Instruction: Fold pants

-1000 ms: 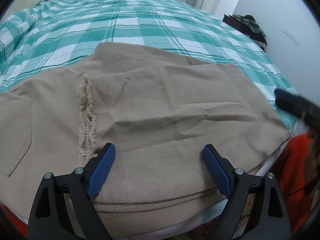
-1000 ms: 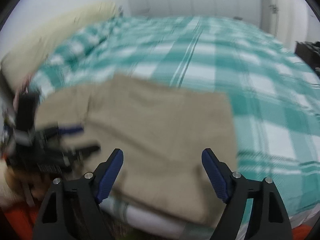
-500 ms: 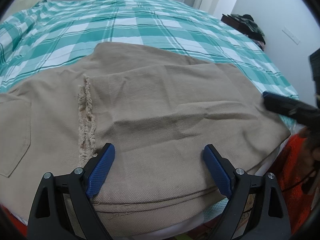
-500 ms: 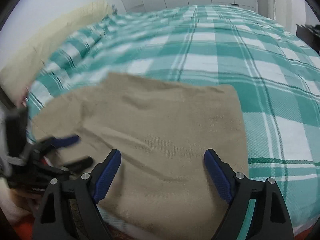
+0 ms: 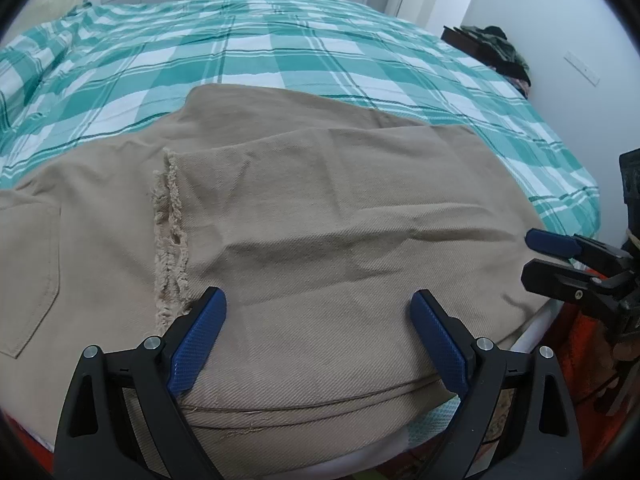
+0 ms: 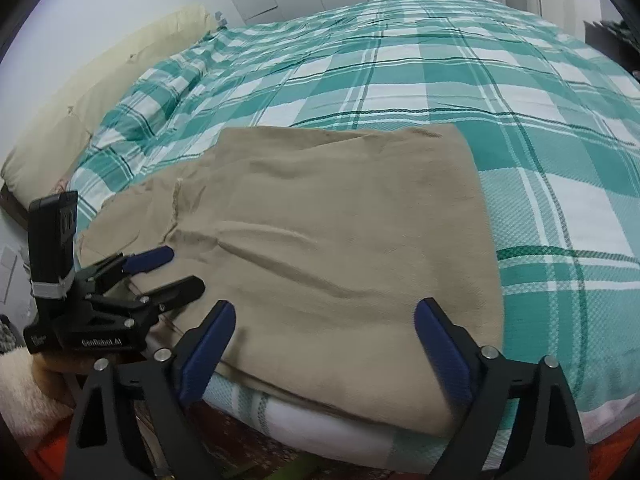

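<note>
tan pants (image 5: 320, 216) lie folded over on the green-and-white plaid bedspread (image 5: 280, 52), at the near edge of the bed. frayed hem (image 5: 170, 240) of the top layer sits at 9 o'clock of the left wrist view, back pocket (image 5: 28, 276) further out at 9. left gripper (image 5: 316, 340) is at 6 o'clock over the near fold, fingers wide apart, nothing between them; can't tell if the tips touch the cloth. right gripper (image 5: 540, 256) shows at 3 o'clock in the left view, just beside the right edge of the pants, jaws parted and holding nothing. in the right wrist view the right gripper (image 6: 324, 332) spans the near corner of the pants (image 6: 340, 232), fingers spread, and the left gripper (image 6: 176, 268) sits at 8 o'clock on the near left edge. cream headboard cushion (image 6: 100, 92) at 10 o'clock. dark clothes pile (image 5: 496, 48) at 2 o'clock in the left view.
</note>
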Demonstrator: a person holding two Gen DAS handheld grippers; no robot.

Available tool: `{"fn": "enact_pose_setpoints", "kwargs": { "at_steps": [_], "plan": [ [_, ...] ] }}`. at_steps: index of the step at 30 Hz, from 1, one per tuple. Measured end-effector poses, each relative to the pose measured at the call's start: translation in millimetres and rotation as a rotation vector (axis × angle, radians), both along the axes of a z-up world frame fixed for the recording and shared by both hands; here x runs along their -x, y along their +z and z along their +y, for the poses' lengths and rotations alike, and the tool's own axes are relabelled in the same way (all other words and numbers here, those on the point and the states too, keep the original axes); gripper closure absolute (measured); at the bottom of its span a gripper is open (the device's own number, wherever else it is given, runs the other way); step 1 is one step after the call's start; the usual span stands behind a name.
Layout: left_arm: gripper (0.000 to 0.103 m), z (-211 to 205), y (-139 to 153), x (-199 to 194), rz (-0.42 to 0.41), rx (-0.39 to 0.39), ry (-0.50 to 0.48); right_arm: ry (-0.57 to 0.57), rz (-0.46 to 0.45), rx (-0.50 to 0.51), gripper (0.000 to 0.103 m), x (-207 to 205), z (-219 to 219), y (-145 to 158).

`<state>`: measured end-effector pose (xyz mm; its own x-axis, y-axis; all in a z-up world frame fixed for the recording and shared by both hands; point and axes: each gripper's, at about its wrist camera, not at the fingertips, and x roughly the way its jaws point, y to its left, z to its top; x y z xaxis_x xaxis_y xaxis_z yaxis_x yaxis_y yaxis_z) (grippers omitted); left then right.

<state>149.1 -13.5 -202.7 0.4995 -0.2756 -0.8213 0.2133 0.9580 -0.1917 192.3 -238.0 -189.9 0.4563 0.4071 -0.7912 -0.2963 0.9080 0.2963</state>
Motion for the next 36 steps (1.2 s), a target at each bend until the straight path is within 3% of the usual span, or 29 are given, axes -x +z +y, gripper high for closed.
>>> {"fn": "enact_pose_setpoints", "kwargs": {
  "at_steps": [15, 25, 30, 36],
  "plan": [
    [0.009, 12, 5, 12, 0.035, -0.006, -0.011, 0.028, -0.03, 0.038, 0.01, 6, 4, -5],
    [0.009, 15, 23, 41, 0.033, -0.078, -0.003, 0.047, -0.03, 0.063, 0.008, 5, 8, -5],
    [0.009, 46, 41, 47, 0.025, 0.024, 0.077, 0.039, -0.023, 0.058, 0.008, 5, 8, -5],
    [0.009, 146, 74, 52, -0.048, 0.199, 0.338, 0.045, -0.026, 0.087, 0.002, 4, 14, -6]
  ]
}}
